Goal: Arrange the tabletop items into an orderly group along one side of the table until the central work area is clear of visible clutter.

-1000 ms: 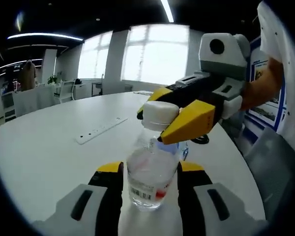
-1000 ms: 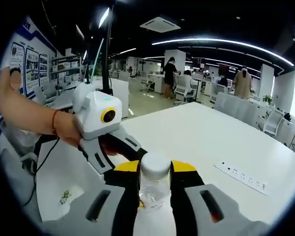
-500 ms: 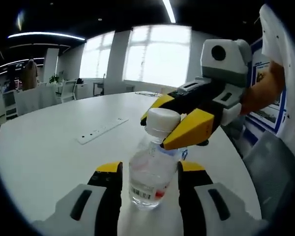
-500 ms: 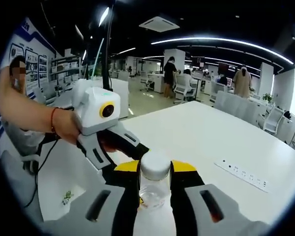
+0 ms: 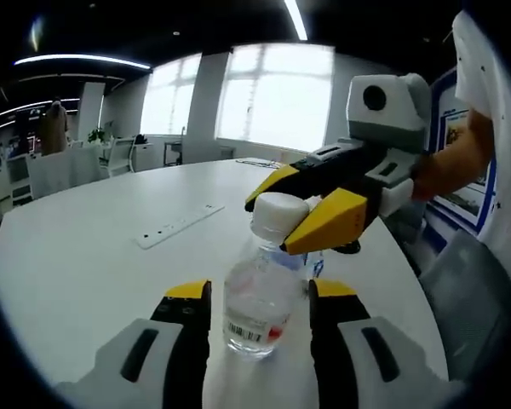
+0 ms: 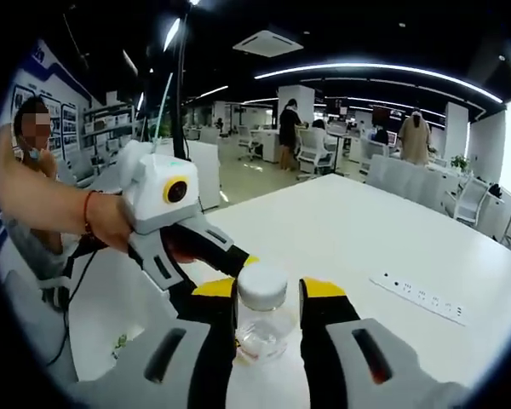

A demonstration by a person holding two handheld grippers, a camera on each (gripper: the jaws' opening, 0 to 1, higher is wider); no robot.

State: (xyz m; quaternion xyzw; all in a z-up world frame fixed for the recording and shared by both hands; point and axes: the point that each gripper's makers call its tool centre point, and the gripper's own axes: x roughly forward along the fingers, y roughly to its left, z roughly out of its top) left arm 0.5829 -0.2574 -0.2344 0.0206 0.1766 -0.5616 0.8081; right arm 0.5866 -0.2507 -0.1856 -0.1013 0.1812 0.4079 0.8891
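In the left gripper view, the left gripper [image 5: 257, 298] rises from 6 o'clock with its yellow-tipped black jaws standing on either side of a clear plastic water bottle with a white screw cap and a barcode label [image 5: 257, 302]; the bottle stands upright on the round white table [image 5: 85, 264] near its 5 o'clock edge, and a thin gap shows between each jaw and the bottle wall, so this gripper looks released around it rather than clamped. From 2 o'clock the right gripper [image 5: 291, 218] reaches in, held by a person's hand [image 5: 443, 166], its yellow tips bracketing the white cap [image 5: 278, 215] — whether they press the cap I cannot tell from here. A long white power strip [image 5: 177, 224] lies on the table toward 10 o'clock, well apart from the bottle. In the right gripper view, the right gripper [image 6: 267, 294] comes up from 6 o'clock with the cap [image 6: 262, 285] between its yellow tips; a sliver of space shows on each side, so the jaws appear unclenched, just beside the cap without gripping. The bottle [image 6: 260, 334] sits below, on the table [image 6: 341, 230]. The left gripper [image 6: 226, 271] enters from 9 o'clock, held by a hand [image 6: 111, 223] wearing a red wrist cord, its jaw tips hidden behind the right gripper's near jaw. The power strip [image 6: 419, 296] lies at 3 o'clock.
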